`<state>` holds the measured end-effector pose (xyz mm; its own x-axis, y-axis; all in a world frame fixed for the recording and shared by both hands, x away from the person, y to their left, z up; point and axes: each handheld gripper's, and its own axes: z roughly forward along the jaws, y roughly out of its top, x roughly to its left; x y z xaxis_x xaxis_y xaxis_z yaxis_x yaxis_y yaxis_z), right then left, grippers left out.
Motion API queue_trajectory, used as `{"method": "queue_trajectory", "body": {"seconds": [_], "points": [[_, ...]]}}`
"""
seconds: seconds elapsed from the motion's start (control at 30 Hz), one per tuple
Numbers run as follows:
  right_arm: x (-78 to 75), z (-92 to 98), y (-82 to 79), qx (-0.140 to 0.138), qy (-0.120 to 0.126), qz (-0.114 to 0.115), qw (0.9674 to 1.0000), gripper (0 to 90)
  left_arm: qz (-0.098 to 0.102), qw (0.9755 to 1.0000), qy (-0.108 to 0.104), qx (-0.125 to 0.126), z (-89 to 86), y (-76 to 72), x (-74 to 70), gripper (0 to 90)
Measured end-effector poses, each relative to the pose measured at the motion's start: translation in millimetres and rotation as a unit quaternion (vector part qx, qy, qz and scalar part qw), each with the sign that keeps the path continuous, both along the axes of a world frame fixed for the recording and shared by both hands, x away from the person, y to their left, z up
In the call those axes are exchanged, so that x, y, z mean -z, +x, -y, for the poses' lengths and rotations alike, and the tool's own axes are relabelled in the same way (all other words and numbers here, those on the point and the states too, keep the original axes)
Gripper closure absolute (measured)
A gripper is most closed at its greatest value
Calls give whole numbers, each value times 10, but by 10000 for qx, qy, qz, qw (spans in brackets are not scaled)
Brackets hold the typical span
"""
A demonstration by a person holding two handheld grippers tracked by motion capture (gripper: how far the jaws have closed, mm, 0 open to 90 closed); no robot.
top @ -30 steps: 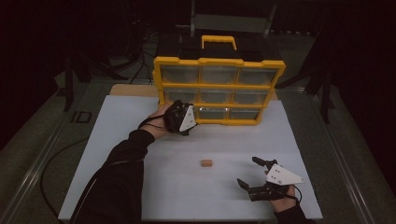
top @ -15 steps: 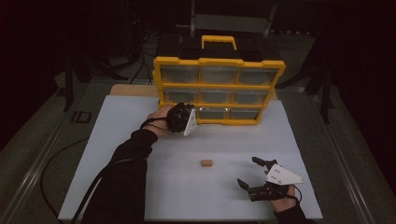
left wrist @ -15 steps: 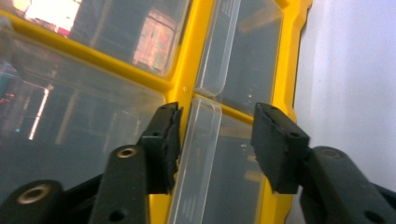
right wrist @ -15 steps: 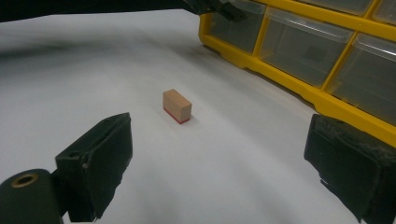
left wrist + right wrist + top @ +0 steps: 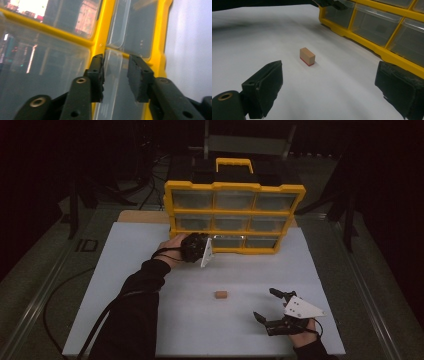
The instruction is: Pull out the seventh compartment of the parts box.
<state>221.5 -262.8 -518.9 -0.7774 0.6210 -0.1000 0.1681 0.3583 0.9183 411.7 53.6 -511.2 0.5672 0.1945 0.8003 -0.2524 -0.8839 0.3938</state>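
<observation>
Here we have the left tongs (image 5: 209,251) at the bottom row of the yellow drawer cabinet (image 5: 235,190), which stands at the far edge of the table (image 5: 125,270). In the left gripper view the two pads have just been closing around the clear pull tab (image 5: 113,67) of a bottom drawer (image 5: 227,241); one pad looks to touch the tab, the other stands a little off it, so we judge the pinch not yet made. To do this well, we should finish closing squarely on the tab, pads flat on both faces, then draw straight back toward the near edge, level, so the drawer slides rather than twists in its slot. A skewed pull could slip off the smooth plastic or drag the whole cabinet forward.

The right tongs (image 5: 267,306) rest near the near right corner of the table, spread wide and holding nothing. In the right gripper view they face a small tan block (image 5: 307,56) with a reddish underside, lying alone on the white surface between the two hands, well apart from the cabinet. We take it as the piece meant for the drawer. Nothing lies in the path between block and cabinet; only the left forearm (image 5: 135,300) crosses the near left part of the table, clear of the right hand's likely reach.
</observation>
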Motion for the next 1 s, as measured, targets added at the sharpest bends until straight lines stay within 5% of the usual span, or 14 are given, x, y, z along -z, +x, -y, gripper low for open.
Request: {"method": "queue_trajectory", "body": {"seconds": [0.27, 0.43, 0.5, 0.63, 0.77, 1.0], "points": [[-2, -8, -2, -16, -38, 26, 10000, 82, 314, 9982, 467, -228, 82, -44, 30, 675], [1, -20, -3, -30, -85, 35, 10000, 82, 597, 9917, 955, -622, 230, -93, 59, 697], [0, -26, -6, -34, -73, 29, 10000, 82, 556, 9905, 1005, -752, 271, -98, 52, 696], [-3, -33, -9, -53, -83, 24, 9999, 82, 491, 9842, 1388, -979, 370, -83, 50, 696], [-7, -39, -17, -58, -84, 18, 9999, 82, 552, 9838, 1387, -992, 373, -83, 48, 732], [-3, -38, -12, -70, -86, 10, 9999, 82, 457, 9865, 1311, -871, 334, -69, 16, 751]]}}
